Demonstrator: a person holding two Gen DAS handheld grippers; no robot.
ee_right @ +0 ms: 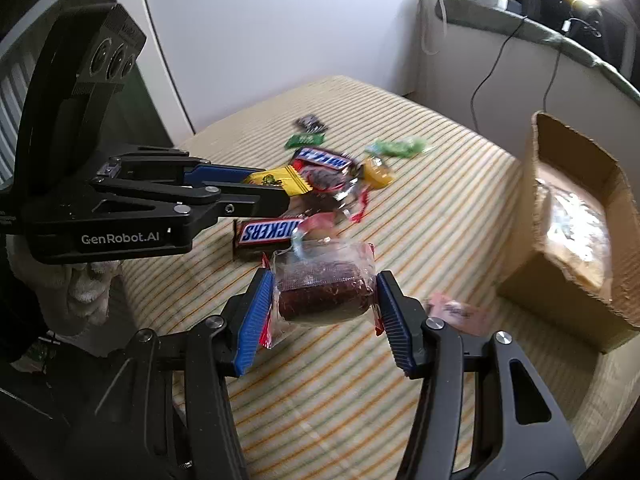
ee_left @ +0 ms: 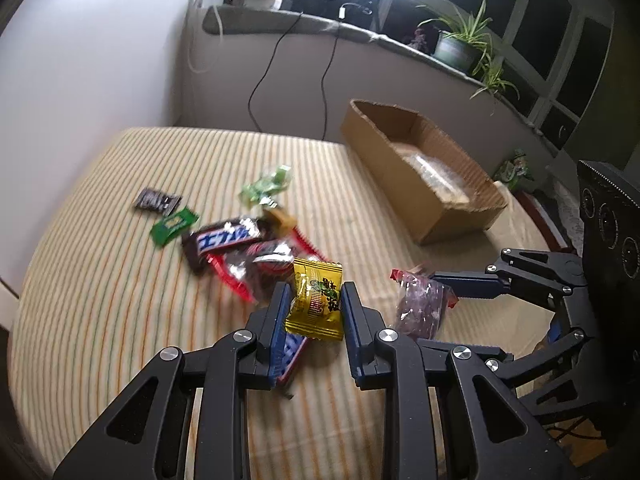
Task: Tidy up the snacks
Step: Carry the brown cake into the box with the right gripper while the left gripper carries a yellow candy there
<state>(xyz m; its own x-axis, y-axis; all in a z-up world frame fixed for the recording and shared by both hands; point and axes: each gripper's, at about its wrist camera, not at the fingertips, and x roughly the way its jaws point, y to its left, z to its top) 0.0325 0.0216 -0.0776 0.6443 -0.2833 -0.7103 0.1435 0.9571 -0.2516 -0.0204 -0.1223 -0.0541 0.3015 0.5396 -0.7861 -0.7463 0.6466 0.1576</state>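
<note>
My left gripper (ee_left: 314, 300) is shut on a yellow snack packet (ee_left: 316, 300), held above the striped table (ee_left: 100, 280). The packet also shows in the right wrist view (ee_right: 276, 180). My right gripper (ee_right: 324, 292) is shut on a clear-wrapped dark red snack (ee_right: 324, 290), seen in the left wrist view too (ee_left: 420, 304). A pile of snacks lies on the table: a Snickers bar (ee_right: 268, 232), a Milky Way bar (ee_left: 224, 240), a green packet (ee_left: 174, 226), a light green candy (ee_left: 266, 188) and a dark packet (ee_left: 156, 200). An open cardboard box (ee_left: 424, 172) stands at the right.
A pink packet (ee_right: 456, 312) lies on the table by the box (ee_right: 576, 240). A windowsill with potted plants (ee_left: 460, 44) and hanging cables (ee_left: 264, 72) runs behind the table. A white wall is to the left.
</note>
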